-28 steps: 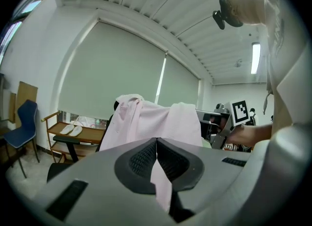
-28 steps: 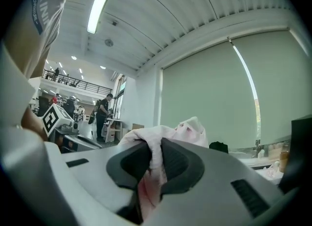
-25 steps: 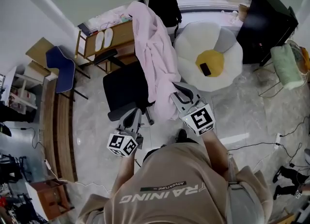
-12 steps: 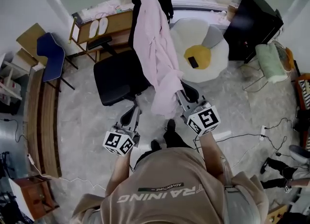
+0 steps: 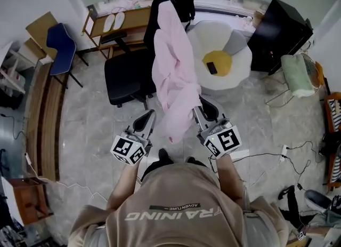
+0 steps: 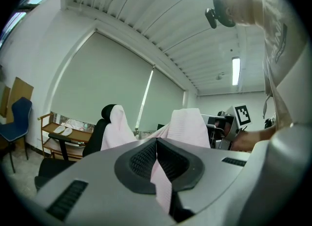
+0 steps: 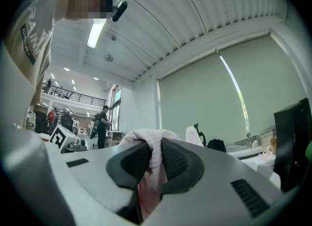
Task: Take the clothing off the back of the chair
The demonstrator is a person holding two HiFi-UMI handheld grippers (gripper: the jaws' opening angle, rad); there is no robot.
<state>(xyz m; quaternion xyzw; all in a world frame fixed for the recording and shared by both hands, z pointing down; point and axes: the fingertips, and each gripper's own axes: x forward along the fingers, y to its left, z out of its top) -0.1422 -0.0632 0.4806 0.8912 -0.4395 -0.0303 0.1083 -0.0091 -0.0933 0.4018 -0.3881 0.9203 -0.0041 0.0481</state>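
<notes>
Nearest the camera, the person's forearms reach forward side by side, and each hand holds its gripper about level, pointing at the chair. The left gripper [image 5: 149, 116] has its jaws almost together, pinching a thin fold of the pink garment [image 5: 173, 75] between the dark pads; the fold hangs down out of the gap. The right gripper [image 5: 196, 105] is clamped on a thicker bunch of the same cloth, so its jaws stand slightly apart, and the bunch bulges over the top of the pads. The two grippers sit on either side of the garment's lower end, well apart from each other, with the hem sagging between them above the floor [image 5: 96, 134].

The garment is pale pink, soft and creased. From the jaws it stretches as a long, loose band up and away to the black office chair [image 5: 128, 75], and its far end is draped over the top of the chair's back, beside the headrest. The seat under it is bare.

Past the chair lie a white cushion with a yellow centre [image 5: 224, 54], a black cabinet [image 5: 279, 27], a wooden shelf [image 5: 114, 22] with a pair of pale slippers on it, and a blue chair [image 5: 58, 43].
</notes>
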